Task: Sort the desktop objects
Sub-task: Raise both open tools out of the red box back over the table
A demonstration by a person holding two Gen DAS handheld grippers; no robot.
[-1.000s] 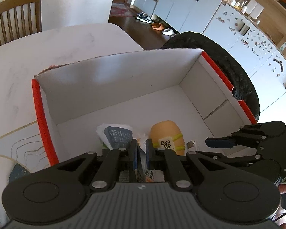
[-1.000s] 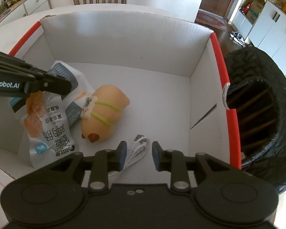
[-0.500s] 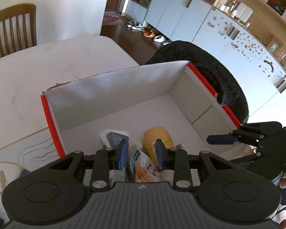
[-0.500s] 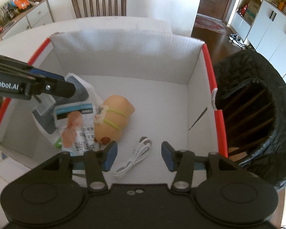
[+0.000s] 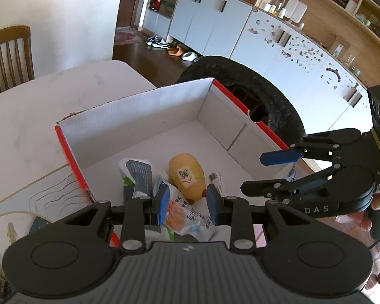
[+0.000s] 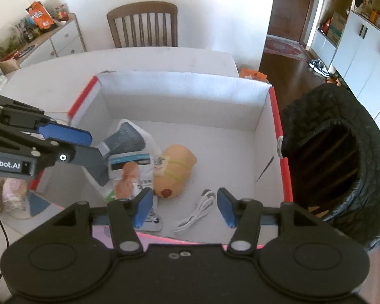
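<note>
A white cardboard box with red edges [image 6: 285,177] [image 5: 65,149] stands on the table. In it lie a snack packet [image 6: 129,174] [image 5: 187,215], a grey-and-white pouch [image 6: 126,136] [image 5: 136,174], a tan plush toy [image 6: 174,169] [image 5: 187,177] and a white USB cable [image 6: 197,215]. My left gripper [image 5: 187,202] is open and empty above the box's near left side; it also shows in the right wrist view [image 6: 86,147]. My right gripper [image 6: 185,207] is open and empty above the near edge; it also shows in the left wrist view [image 5: 268,172].
A black woven basket [image 6: 342,167] [image 5: 266,93] stands right of the box. A wooden chair [image 6: 143,25] is at the table's far side. A packet [image 6: 12,190] lies on the table left of the box. White cabinets line the room.
Both grippers opened and rose back from the box. The left one let go of the snack packet, which now lies in the box; the right one left the cable on the floor.
</note>
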